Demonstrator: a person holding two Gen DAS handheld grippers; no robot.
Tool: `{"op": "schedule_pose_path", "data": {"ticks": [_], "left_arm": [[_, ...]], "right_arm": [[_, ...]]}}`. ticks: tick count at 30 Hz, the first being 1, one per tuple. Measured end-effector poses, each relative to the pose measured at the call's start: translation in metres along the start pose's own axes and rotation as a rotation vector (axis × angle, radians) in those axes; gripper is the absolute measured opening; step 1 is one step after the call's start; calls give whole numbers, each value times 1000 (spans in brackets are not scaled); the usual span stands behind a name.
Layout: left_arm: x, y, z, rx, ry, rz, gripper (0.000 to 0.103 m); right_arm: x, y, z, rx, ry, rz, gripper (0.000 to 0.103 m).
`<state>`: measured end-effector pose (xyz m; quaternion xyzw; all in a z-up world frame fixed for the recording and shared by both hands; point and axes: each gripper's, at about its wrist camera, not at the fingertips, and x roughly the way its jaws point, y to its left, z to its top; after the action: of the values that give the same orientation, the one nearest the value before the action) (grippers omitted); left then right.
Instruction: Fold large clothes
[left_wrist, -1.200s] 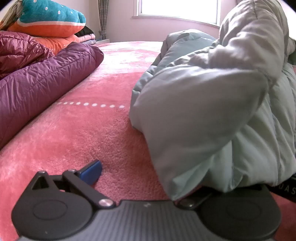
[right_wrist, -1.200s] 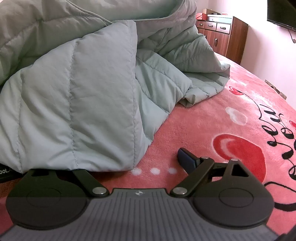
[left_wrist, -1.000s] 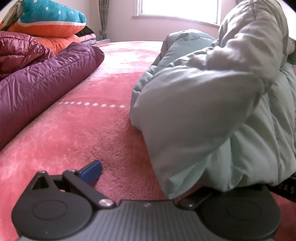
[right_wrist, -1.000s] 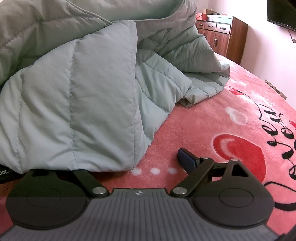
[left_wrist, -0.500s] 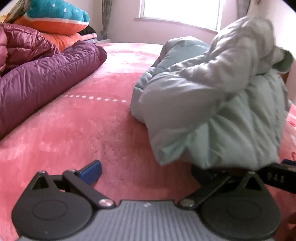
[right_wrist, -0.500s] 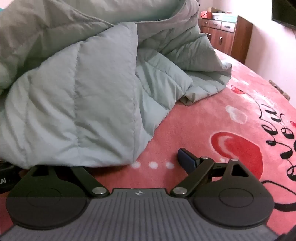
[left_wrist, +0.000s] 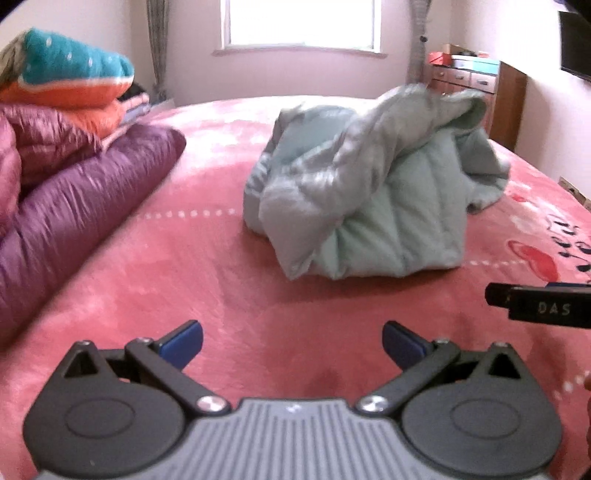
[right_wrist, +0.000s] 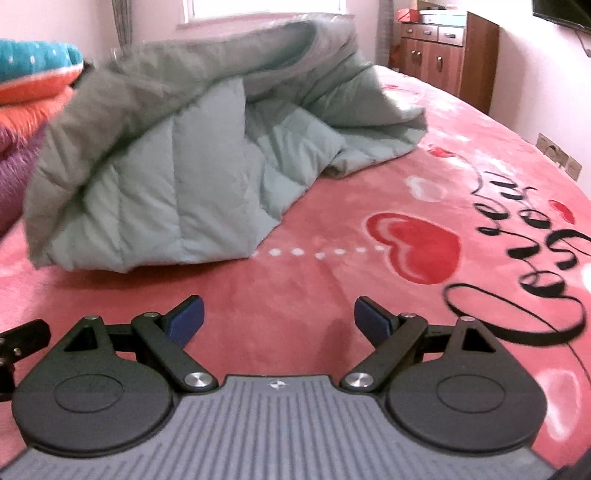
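Both my tongs stand spread wide and hold nothing: the left tongs (left_wrist: 291, 339) and the right tongs (right_wrist: 277, 319) hover low over the pink plush bed blanket (left_wrist: 221, 288), side by side. Ahead of both, well clear of the tips, the pale green quilted down jacket (left_wrist: 369, 206) lies in a rumpled heap on the bed, one quilted panel nearest me and a flap trailing off to the right of my right tongs (right_wrist: 369, 136). I judge it is not folded. To do this well, I would find a true hem or corner at the near edge, pinch one layer only with each tongs, and draw it flat before folding. Far to the left of my left tongs lies a purple puffer coat (left_wrist: 81, 206).
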<state>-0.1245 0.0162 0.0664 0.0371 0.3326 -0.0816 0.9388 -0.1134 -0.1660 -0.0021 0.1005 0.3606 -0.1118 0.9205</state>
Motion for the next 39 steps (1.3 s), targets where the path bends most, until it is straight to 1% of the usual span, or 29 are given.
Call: {"op": "schedule_pose_path", "data": {"ticks": [2,4,6,10,13,15,19,22,26,31,32,33,37,39], "left_arm": [[-16,2,5,11,-16,3,103],[-34,3,12,24,-38,11,103],[-49,6,19,42,-62,23,103],[-75,6,33,86,-86,59,103],[-96,5,41,88,-128,71,103],[-107,6,47,93,-154,76,103],[-128,5,57,97,-202,89,103],[-142,5,61,101,-241,92,103],[-156,6,62,104,-279,97,103],[-169,12,63,105,-322,118,103],[-171,14,63,104,-329,121,103],[-173,15,63,101,-335,125,103],[-177,23,63,78,-342,130,103],[-178,28,63,72,-344,133,103]], "right_arm": [[-26,-9,3,6,-51,12,103],[-48,-8,5,8,-93,-10,103],[-70,-10,7,29,-122,-14,103],[-108,-11,9,51,-182,-29,103],[-145,-8,20,52,-253,-44,103],[-168,-5,18,42,-291,-48,103],[-194,3,23,24,-324,-45,103],[-211,9,23,14,-342,-65,103],[-228,12,28,31,-352,-49,103],[-247,10,27,43,-386,-37,103],[-243,17,29,42,-389,-38,103],[-236,11,36,42,-390,-34,103],[-247,15,34,33,-427,-13,103],[-250,16,37,26,-431,-8,103]]}}
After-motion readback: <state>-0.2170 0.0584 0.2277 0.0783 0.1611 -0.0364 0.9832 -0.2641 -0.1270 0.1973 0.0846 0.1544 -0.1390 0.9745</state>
